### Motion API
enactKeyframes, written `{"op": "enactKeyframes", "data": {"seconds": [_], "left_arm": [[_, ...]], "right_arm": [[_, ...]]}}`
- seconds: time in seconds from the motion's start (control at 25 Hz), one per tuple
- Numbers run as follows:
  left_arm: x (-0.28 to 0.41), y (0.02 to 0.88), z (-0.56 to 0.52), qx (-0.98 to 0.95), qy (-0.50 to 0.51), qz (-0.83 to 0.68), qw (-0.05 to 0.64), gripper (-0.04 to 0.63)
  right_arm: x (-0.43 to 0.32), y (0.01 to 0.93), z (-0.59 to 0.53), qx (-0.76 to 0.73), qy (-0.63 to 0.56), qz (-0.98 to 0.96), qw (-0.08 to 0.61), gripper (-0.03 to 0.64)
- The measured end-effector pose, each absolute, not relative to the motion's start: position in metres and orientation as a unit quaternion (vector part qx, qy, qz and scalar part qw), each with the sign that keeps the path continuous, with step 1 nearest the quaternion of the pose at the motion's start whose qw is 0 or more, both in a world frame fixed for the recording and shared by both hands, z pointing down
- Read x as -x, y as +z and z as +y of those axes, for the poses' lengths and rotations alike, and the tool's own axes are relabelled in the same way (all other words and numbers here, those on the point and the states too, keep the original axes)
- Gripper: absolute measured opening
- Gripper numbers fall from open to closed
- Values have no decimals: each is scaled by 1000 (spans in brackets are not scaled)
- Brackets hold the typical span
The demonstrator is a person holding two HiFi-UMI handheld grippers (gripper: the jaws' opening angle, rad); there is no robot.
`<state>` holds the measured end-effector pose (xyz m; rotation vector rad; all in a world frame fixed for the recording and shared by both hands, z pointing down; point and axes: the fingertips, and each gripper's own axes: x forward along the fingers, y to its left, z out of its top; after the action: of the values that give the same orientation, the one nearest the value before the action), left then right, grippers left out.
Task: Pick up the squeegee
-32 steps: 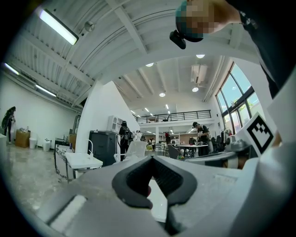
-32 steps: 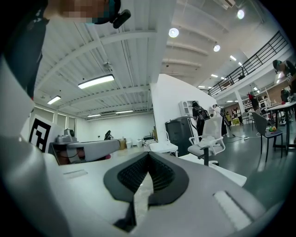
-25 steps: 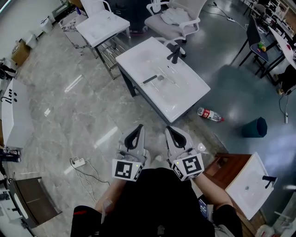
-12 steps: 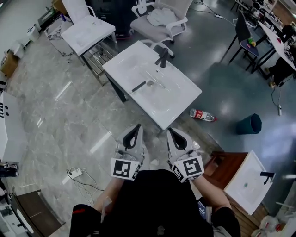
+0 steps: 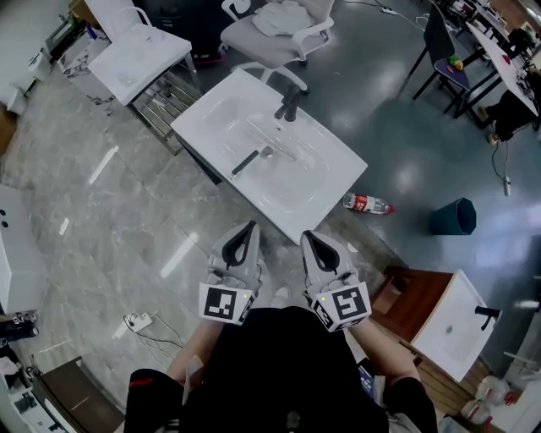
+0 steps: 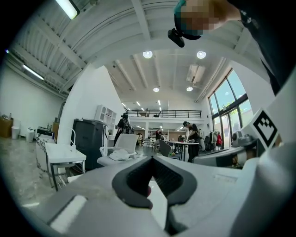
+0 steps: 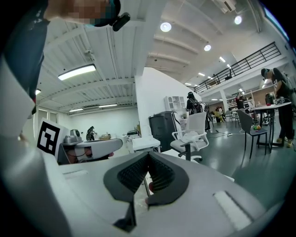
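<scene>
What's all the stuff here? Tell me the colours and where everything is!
sink table: one, white, middle of the floor
tap: one, black, sink's far edge
squeegee: one, dark, in the sink basin
bottle: one, clear with red label, floor right of sink
bin: one, dark teal, floor at right
office chair: one, white, beyond the sink
second sink table: one, white, upper left
third sink: one, white, lower right
power strip: one, white, floor lower left
left gripper: one, grey, shut, empty, low centre
right gripper: one, grey, shut, empty, beside it
</scene>
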<state>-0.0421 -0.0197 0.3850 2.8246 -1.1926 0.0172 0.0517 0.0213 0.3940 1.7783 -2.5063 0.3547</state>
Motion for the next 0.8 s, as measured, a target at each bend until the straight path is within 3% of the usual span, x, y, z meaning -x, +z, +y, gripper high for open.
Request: {"op": "enactKeyframes", "data": {"seconds": [0.8], "left_arm": [[38,391,-143,-937,24,-341,67,2]], "right_arm": [[-45,391,-92,-618,123,-776,40,2]]}}
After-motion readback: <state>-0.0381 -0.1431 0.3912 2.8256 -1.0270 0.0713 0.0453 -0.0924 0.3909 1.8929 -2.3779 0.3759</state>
